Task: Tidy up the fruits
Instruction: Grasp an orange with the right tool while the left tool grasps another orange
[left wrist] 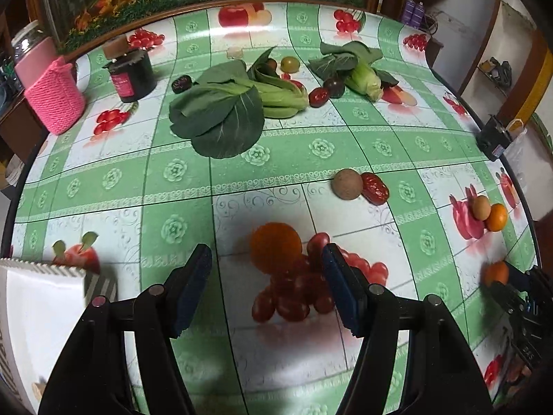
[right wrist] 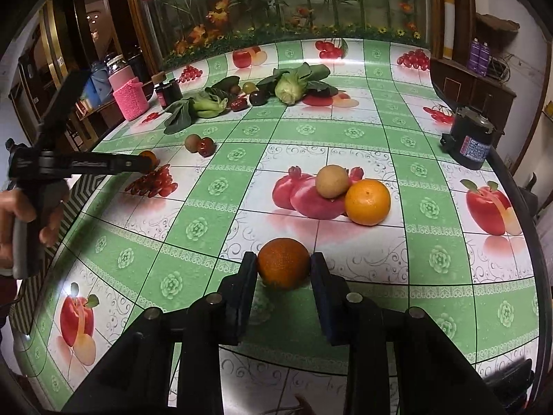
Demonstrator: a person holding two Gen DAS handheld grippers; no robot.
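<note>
Left wrist view: the left gripper point(left wrist: 266, 269) hangs spread wide above the green-checked fruit-print tablecloth point(left wrist: 293, 152), a blurred round orange fruit point(left wrist: 275, 249) between its blue-padded tips, untouched; right wrist view: the right gripper point(right wrist: 284, 271) pinches a darker round orange point(right wrist: 283, 263) resting on the cloth; a brighter orange point(right wrist: 367, 202) touches a tan round fruit point(right wrist: 333, 181) beyond

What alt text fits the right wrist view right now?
The right gripper brackets an orange on the fruit-print tablecloth, contact unclear. Beyond lie another orange touching a brown fruit; the left gripper reaches in.
</note>
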